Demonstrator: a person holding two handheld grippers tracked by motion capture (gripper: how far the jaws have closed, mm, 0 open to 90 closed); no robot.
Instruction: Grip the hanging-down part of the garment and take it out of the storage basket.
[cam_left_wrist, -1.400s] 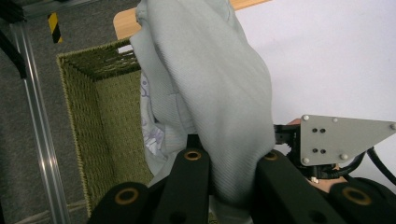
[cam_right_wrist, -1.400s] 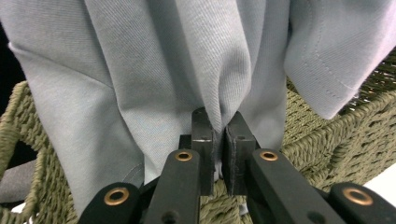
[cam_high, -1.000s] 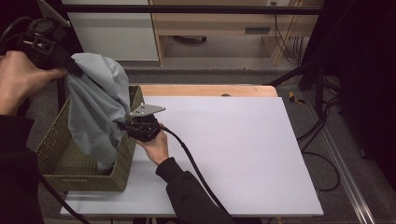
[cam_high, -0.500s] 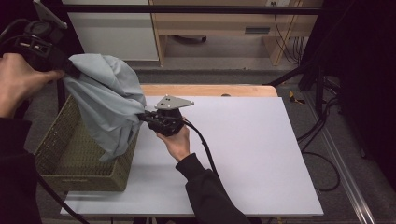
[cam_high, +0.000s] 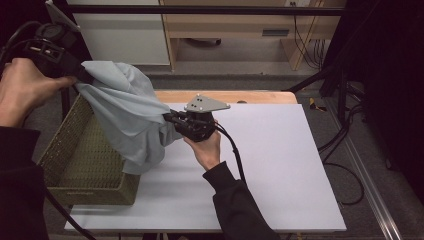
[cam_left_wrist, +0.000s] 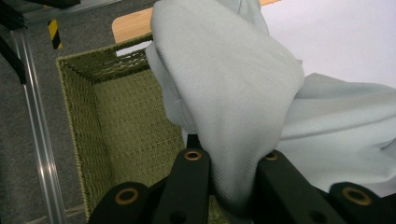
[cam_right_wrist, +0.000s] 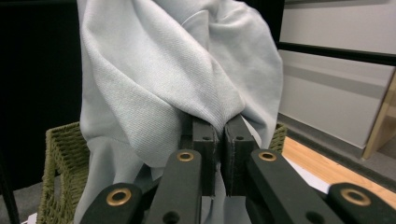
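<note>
Left gripper (cam_high: 82, 76) clenched on pale grey-blue cloth garment (cam_high: 127, 112), held high above olive woven basket (cam_high: 75, 165). Garment's long axis slopes down-right to right gripper (cam_high: 168, 119), also clamped on it, lower, nearer white table (cam_high: 280, 165).

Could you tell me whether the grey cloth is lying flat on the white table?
No, the grey cloth hangs bunched between both grippers above the basket.

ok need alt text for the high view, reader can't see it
A person holds a pale grey-blue cloth above a green woven basket, the left gripper and the right gripper each shut on it. The basket sits at the left of a white table.
</note>
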